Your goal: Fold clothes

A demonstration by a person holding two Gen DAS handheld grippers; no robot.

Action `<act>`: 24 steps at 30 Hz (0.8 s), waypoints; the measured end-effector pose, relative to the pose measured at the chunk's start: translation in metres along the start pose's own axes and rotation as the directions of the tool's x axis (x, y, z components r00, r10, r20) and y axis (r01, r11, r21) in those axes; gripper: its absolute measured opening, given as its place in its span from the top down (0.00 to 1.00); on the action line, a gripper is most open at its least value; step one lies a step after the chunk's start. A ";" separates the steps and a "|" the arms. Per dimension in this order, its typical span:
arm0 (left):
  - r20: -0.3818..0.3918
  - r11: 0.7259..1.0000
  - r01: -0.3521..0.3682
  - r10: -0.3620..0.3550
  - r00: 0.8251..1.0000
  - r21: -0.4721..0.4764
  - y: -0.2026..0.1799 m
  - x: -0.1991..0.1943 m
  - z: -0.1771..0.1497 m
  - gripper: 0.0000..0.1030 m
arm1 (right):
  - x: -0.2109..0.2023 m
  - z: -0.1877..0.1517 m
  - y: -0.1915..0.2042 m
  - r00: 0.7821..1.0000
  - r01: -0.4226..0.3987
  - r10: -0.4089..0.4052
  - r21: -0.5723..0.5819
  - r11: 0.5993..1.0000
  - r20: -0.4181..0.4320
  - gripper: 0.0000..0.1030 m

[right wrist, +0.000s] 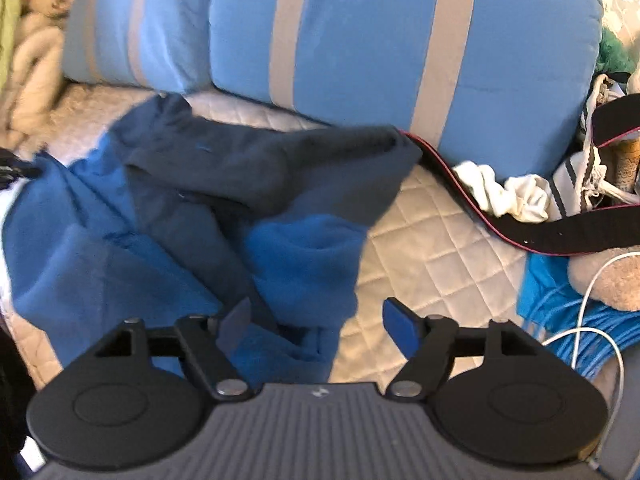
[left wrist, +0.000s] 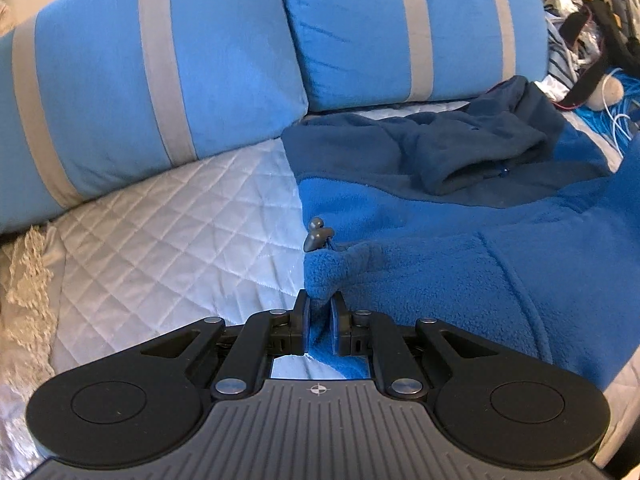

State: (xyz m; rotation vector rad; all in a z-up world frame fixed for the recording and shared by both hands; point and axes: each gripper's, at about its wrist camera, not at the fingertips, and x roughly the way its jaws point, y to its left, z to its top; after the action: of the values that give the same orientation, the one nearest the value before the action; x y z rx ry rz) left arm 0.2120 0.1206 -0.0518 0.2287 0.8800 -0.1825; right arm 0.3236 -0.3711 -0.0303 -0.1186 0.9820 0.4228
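Observation:
A fleece jacket (left wrist: 440,240) in bright blue with navy upper panels lies on a quilted white bedspread (left wrist: 180,240). My left gripper (left wrist: 320,312) is shut on the jacket's bright blue corner at its left edge, near a grey cord toggle (left wrist: 316,234). In the right wrist view the same jacket (right wrist: 192,220) lies crumpled, with a navy sleeve stretched toward the right. My right gripper (right wrist: 316,320) stands open just above the jacket's lower edge; the pads do not press on the fabric.
Two blue pillows with grey stripes (left wrist: 160,80) (right wrist: 380,40) lean along the back. A black strap with red trim (right wrist: 540,236), white cloth (right wrist: 508,196), blue and white cables (right wrist: 580,328) and a bag (left wrist: 608,20) crowd the right side. Beige bedding (right wrist: 28,60) lies at the far left.

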 end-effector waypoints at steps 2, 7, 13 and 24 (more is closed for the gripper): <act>-0.002 1.000 0.002 -0.002 1.000 -0.011 -0.001 0.002 -0.001 0.91 | 0.001 -0.004 -0.009 0.999 -0.045 0.045 0.040 0.998 -0.001 0.17; -0.010 0.999 0.001 -0.002 1.000 -0.037 -0.001 0.001 -0.005 0.90 | 0.003 -0.025 -0.015 0.994 -0.110 0.107 0.087 0.990 0.038 0.17; 0.001 0.997 0.018 -0.018 1.000 -0.078 0.001 0.001 -0.008 0.86 | -0.003 -0.034 -0.007 0.988 -0.116 0.106 0.083 0.990 0.116 0.17; 0.097 0.968 0.233 -0.242 0.965 0.098 0.004 -0.019 0.019 0.38 | -0.010 -0.028 -0.001 0.978 -0.151 0.151 -0.014 0.988 0.142 0.15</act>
State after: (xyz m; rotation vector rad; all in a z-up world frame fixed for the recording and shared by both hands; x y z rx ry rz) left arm 0.2152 0.1207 -0.0247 0.1906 0.7908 -0.4532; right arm 0.2976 -0.3834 -0.0376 -0.0158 0.8524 0.5646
